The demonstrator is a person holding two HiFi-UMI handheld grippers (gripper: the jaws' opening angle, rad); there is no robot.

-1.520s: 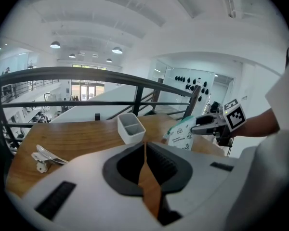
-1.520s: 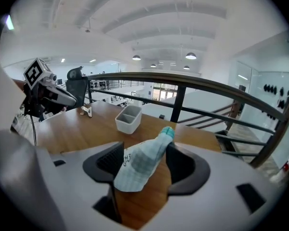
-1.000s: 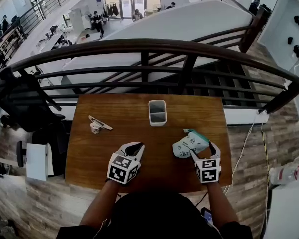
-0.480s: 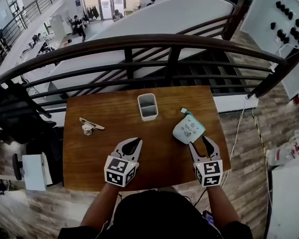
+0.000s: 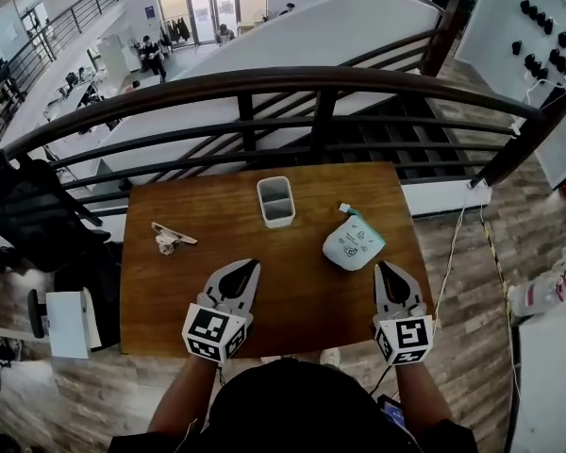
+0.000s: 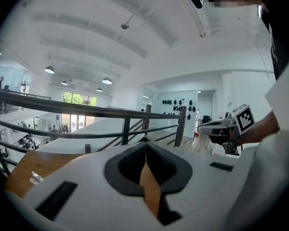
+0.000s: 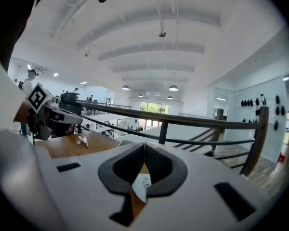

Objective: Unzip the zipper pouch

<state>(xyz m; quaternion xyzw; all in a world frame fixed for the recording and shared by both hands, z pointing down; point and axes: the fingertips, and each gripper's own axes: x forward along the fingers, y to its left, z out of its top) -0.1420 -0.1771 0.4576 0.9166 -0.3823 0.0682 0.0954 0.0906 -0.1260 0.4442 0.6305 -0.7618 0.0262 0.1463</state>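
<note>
Left hand-held gripper (image 5: 253, 264) is pressed together, empty; right hand-held gripper (image 5: 383, 266) has just closed on nothing. Pouch (image 5: 353, 243) lies on the table (image 5: 302, 302), just beyond the right one.

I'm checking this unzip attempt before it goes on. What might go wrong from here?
The pouch lies free on the table; the left gripper and the right gripper, just closed, are both shut, empty and clear of it. Unzipping with one gripper alone would likely drag it, perhaps into the bin.
</note>
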